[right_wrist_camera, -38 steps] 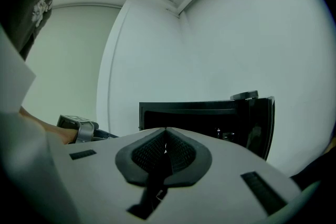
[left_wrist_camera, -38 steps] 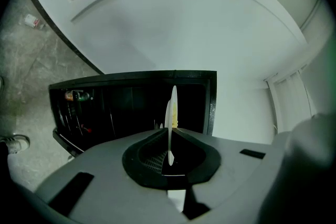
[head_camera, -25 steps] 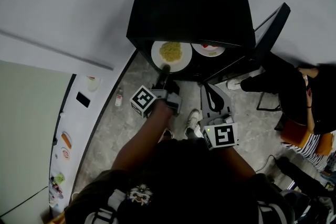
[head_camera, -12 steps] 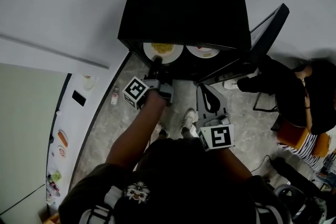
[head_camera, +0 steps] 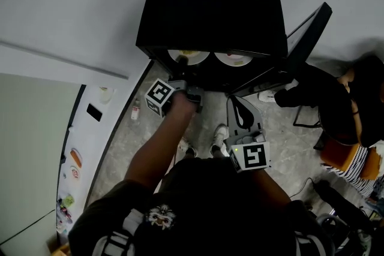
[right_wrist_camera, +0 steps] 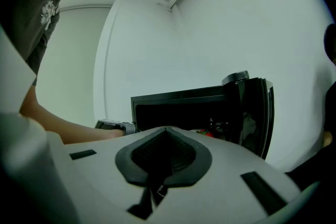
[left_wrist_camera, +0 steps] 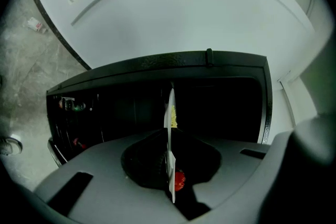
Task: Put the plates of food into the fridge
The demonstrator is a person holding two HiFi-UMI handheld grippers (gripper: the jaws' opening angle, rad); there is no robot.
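Plates show in the head view as two pale rims just inside the black fridge (head_camera: 210, 3). The plate of yellow food (head_camera: 189, 56) is on the left and a second plate (head_camera: 234, 59) lies just beside it on the right, both mostly hidden under the fridge's top edge. The fridge door (head_camera: 307, 39) stands swung out to the right. The left claw (head_camera: 182, 66) reaches to the near rim of the plate of yellow food. The right claw (head_camera: 240, 106) hangs back over the floor (head_camera: 129, 147), well apart from the fridge. A seated person (head_camera: 336, 105) is at the right, and a white surface (head_camera: 90, 129) with small things on it runs along the left.

The left gripper view shows the left claw clenched on that plate's rim. The plate is seen edge-on as a thin white line running into the dark fridge interior. A little yellow food (left_wrist_camera: 172, 116) shows on it, and a red piece (left_wrist_camera: 179, 181) sits near the pads.

In the right gripper view the right claw's jaws are pressed together with nothing between them. Ahead is the open fridge, with the person's forearm (right_wrist_camera: 58, 128) stretching toward it from the left.
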